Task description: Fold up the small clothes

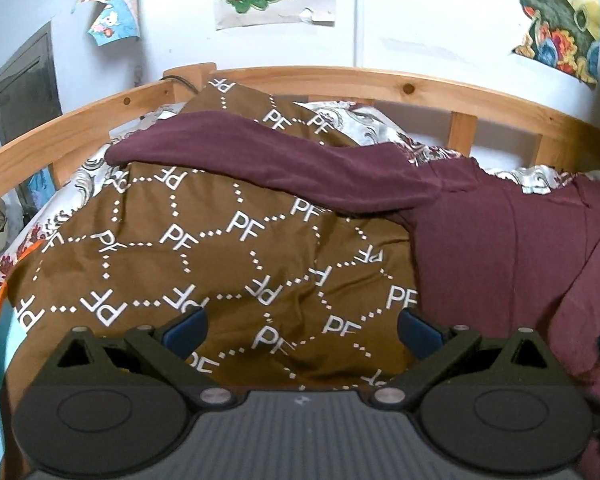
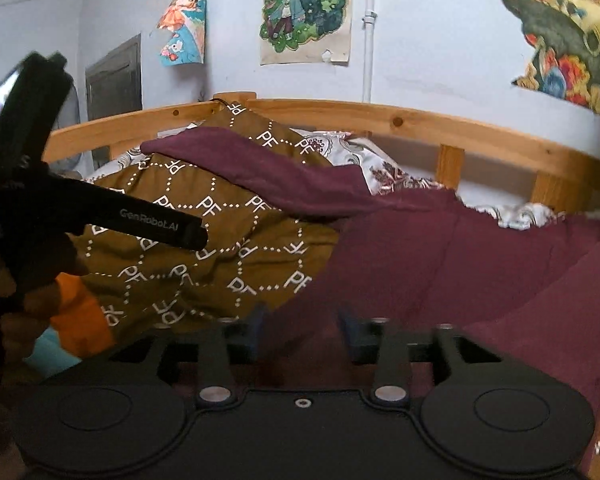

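Left wrist view. The left gripper [image 1: 302, 330], at lower centre, has its jaws spread wide with nothing between them; it hovers over the brown patterned cloth [image 1: 204, 248], which fills the middle of the frame. One maroon garment [image 1: 496, 256] lies at right, its long sleeve [image 1: 284, 156] stretched across the brown cloth toward the upper left. One wooden bed rail [image 1: 340, 78] curves across the upper frame; three posters hang on the wall above it.

Right wrist view. The right gripper [image 2: 300, 334], at lower centre and blurred, has its jaws parted over the maroon garment [image 2: 440, 264], pads apparently clear of the fabric. The left gripper [image 2: 198, 236] enters from the left, held by a hand [image 2: 4, 276].

Step in hand, as judged: the garment is released and lies unfolded, the sleeve still out. The next move likely calls for pinching the sleeve's end and carrying it back over the body. Count: two grippers, one garment, one brown cloth.
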Demonstrator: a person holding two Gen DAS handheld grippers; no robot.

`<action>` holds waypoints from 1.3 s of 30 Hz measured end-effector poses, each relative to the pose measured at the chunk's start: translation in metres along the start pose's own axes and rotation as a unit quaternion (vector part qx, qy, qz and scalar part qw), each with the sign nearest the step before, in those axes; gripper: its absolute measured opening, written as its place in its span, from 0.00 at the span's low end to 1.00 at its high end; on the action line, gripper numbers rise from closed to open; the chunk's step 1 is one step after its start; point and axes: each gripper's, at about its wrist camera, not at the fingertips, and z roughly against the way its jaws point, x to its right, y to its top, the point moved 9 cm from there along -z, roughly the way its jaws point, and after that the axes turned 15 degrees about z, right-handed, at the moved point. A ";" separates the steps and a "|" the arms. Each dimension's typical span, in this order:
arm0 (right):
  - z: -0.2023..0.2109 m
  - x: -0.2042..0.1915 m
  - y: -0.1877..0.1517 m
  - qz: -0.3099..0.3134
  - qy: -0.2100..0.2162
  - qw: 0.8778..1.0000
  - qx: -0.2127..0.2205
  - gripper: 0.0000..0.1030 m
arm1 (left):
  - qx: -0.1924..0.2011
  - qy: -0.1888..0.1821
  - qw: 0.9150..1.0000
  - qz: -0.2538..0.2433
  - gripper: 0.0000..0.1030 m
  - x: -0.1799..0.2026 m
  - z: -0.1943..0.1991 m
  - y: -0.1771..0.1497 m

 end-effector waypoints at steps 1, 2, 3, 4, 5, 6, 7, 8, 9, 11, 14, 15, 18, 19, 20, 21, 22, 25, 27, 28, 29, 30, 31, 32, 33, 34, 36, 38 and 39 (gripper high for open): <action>0.004 0.006 -0.002 -0.003 -0.008 1.000 0.000 0.63 | -0.002 -0.004 1.000 -0.003 0.99 0.003 0.000 -0.002; 0.009 0.016 -0.004 -0.005 -0.022 1.000 0.000 0.67 | -0.006 -0.012 1.000 -0.008 0.99 0.007 -0.001 -0.004; 0.013 0.027 -0.007 -0.007 -0.038 0.999 -0.002 0.72 | -0.010 -0.021 1.000 -0.013 0.99 0.012 -0.001 -0.007; 0.016 0.040 -0.010 -0.010 -0.057 0.998 -0.005 0.74 | -0.013 -0.031 0.999 -0.018 0.99 0.017 -0.002 -0.009; 0.018 0.051 -0.014 -0.017 -0.076 0.997 -0.008 0.78 | -0.016 -0.043 0.999 -0.022 0.99 0.023 -0.003 -0.012; 0.021 0.069 -0.019 -0.029 -0.104 0.994 -0.015 0.80 | -0.018 -0.055 0.998 -0.025 0.99 0.029 -0.003 -0.015; 0.024 0.083 -0.024 -0.039 -0.126 0.991 -0.022 0.81 | -0.020 -0.072 0.997 -0.028 0.99 0.037 -0.004 -0.018; 0.026 0.097 -0.031 -0.048 -0.150 0.987 -0.031 0.84 | -0.022 -0.085 0.996 -0.030 0.99 0.044 -0.006 -0.019; 0.028 0.112 -0.039 -0.053 -0.179 0.981 -0.043 0.86 | -0.026 -0.097 0.994 -0.033 0.99 0.050 -0.008 -0.021; 0.034 0.138 -0.058 -0.036 -0.242 0.967 -0.070 0.87 | -0.044 -0.122 0.991 -0.038 0.99 0.065 -0.015 -0.024; 0.042 0.163 -0.085 -0.029 -0.289 0.951 -0.101 0.87 | -0.077 -0.162 0.983 -0.039 0.99 0.083 -0.022 -0.031; 0.044 0.169 -0.093 -0.037 -0.294 0.949 -0.104 0.89 | -0.088 -0.173 0.980 -0.039 0.99 0.088 -0.024 -0.033; 0.048 0.186 -0.114 -0.085 -0.298 0.945 -0.107 0.89 | -0.121 -0.196 0.973 -0.027 0.91 0.099 -0.030 -0.041; 0.048 0.190 -0.119 -0.099 -0.294 0.945 -0.107 0.89 | -0.134 -0.202 0.970 -0.022 0.88 0.101 -0.032 -0.044; 0.047 0.192 -0.123 -0.112 -0.291 0.944 -0.106 0.89 | -0.150 -0.205 0.967 -0.018 0.81 0.104 -0.035 -0.048; 0.046 0.193 -0.124 -0.119 -0.288 0.944 -0.104 0.89 | -0.165 -0.207 0.964 -0.016 0.73 0.106 -0.037 -0.052; 0.046 0.194 -0.124 -0.120 -0.287 0.945 -0.101 0.90 | -0.180 -0.208 0.961 -0.016 0.70 0.108 -0.040 -0.058; 0.045 0.190 -0.120 -0.110 -0.287 0.947 -0.096 0.90 | -0.213 -0.217 0.952 -0.015 0.45 0.110 -0.043 -0.070; 0.045 0.188 -0.118 -0.106 -0.286 0.948 -0.090 0.91 | -0.217 -0.228 0.949 -0.018 0.03 0.111 -0.040 -0.074; 0.044 0.188 -0.115 -0.104 -0.284 0.949 -0.089 0.91 | -0.210 -0.233 0.949 -0.024 0.03 0.111 -0.037 -0.075; 0.043 0.188 -0.115 -0.103 -0.284 0.949 -0.087 0.91 | -0.197 -0.237 0.951 -0.030 0.03 0.110 -0.033 -0.074; 0.044 0.188 -0.114 -0.101 -0.285 0.949 -0.086 0.91 | -0.183 -0.246 0.951 -0.036 0.02 0.110 -0.026 -0.074; 0.045 0.187 -0.114 -0.100 -0.287 0.949 -0.086 0.91 | -0.172 -0.258 0.950 -0.043 0.02 0.109 -0.019 -0.073; 0.045 0.187 -0.114 -0.099 -0.289 0.948 -0.086 0.91 | -0.164 -0.273 0.947 -0.050 0.02 0.108 -0.012 -0.073; 0.046 0.187 -0.114 -0.098 -0.291 0.948 -0.087 0.91 | -0.160 -0.286 0.943 -0.058 0.02 0.107 -0.006 -0.074; 0.047 0.188 -0.114 -0.097 -0.295 0.946 -0.088 0.91 | -0.157 -0.295 0.940 -0.068 0.02 0.105 -0.001 -0.076; 0.048 0.191 -0.115 -0.097 -0.301 0.944 -0.091 0.91 | -0.166 -0.311 0.931 -0.095 0.03 0.101 0.008 -0.085; 0.050 0.193 -0.118 -0.099 -0.307 0.942 -0.095 0.91 | -0.183 -0.319 0.922 -0.122 0.03 0.095 0.014 -0.098; 0.050 0.194 -0.119 -0.101 -0.310 0.940 -0.098 0.92 | -0.189 -0.320 0.919 -0.131 0.03 0.092 0.016 -0.102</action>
